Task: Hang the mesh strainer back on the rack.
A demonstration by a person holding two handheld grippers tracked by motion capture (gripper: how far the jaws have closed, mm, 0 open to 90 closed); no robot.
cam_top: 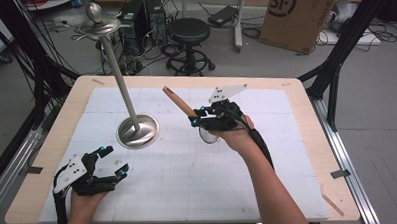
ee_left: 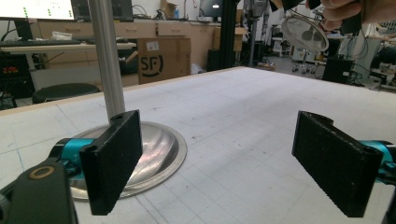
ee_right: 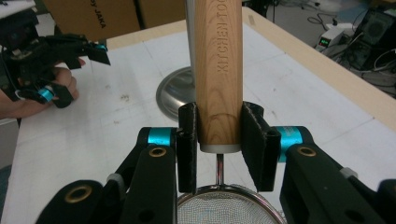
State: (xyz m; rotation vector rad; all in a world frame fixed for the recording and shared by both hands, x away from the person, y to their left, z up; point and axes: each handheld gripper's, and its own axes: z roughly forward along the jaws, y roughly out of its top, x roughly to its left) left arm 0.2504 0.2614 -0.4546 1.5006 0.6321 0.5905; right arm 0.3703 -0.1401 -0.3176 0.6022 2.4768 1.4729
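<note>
A: What does my right gripper [ee_right: 218, 149] pinch?

B: A strainer [ee_right: 229, 207], raised above the table [cam_top: 307, 138]: wooden handle [ee_right: 218, 70] stamped "KITCHEN TOO", round mesh bowl.

A: My left gripper [ee_left: 219, 161]?

B: Spread, holding nothing.

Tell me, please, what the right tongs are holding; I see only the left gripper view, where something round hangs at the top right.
Observer: The right tongs are shut on the wooden handle of a small mesh strainer, at the handle's lower end.
Operator: Thank you. Is the strainer resting on the table?
Observer: No, in the high view it hangs off the table, handle pointing up and away towards the metal stand.
Operator: And my left tongs?
Observer: The left tongs are open, holding nothing, near the table's front left edge.
</note>
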